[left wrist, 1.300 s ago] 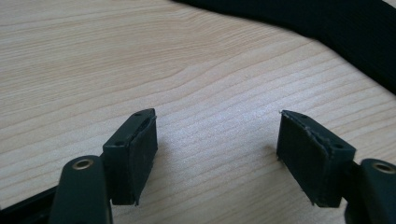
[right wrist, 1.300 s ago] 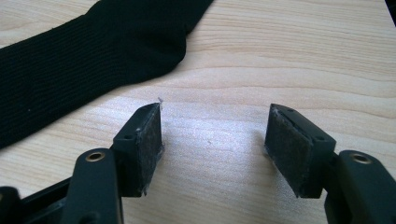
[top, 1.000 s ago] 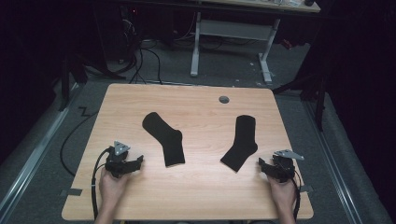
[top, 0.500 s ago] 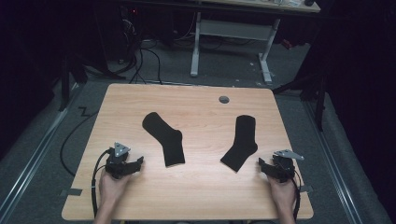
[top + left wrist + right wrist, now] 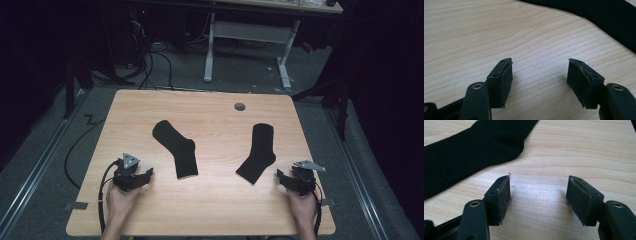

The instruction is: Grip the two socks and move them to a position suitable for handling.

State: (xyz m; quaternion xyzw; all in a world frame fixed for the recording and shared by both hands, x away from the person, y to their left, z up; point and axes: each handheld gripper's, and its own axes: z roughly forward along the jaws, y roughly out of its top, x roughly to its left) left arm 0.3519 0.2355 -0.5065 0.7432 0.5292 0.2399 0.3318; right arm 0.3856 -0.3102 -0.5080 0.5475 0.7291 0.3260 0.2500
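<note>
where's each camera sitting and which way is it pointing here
High view: fixed above the person's side, looking forward and down on the table; both hands show, with the left gripper, right gripper, left sock and right sock.
Left gripper view: rides on the left gripper, looking low along its open jaws at bare wood and the left sock's edge.
Right gripper view: rides on the right gripper, jaws open, facing the right sock.
Shared: each gripper view shows a sock that the high view shows too.
</note>
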